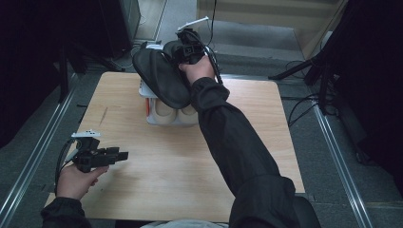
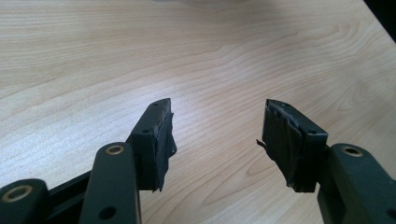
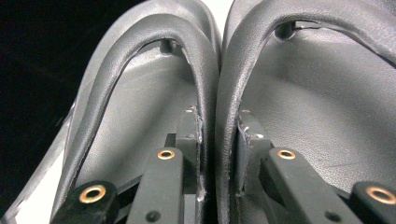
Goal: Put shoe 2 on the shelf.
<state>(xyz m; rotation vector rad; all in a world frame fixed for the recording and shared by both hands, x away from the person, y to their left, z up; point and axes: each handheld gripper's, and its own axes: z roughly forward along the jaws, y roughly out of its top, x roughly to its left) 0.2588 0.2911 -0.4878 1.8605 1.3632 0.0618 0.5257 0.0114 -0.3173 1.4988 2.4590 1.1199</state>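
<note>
A pair of black flip-flop sandals (image 1: 159, 76) hangs tilted above a white bin (image 1: 164, 122) at the back middle of the table. My right gripper (image 1: 184, 51) is shut on them from the far side. In the right gripper view the jaws of the right gripper (image 3: 217, 140) pinch the two inner straps (image 3: 210, 70) of the sandals (image 3: 327, 116) together, one jaw inside each sandal. My left gripper (image 1: 124, 155) hovers low over the table's front left, open and holding nothing; the left gripper view shows the left gripper (image 2: 217, 121) with bare wood between its jaws.
The light wooden table (image 1: 157, 175) carries the white bin, which holds pale cream items (image 1: 164, 110). Dark floor, metal rails and cables (image 1: 304, 107) surround the table. A black stand (image 1: 328, 66) is at the right rear.
</note>
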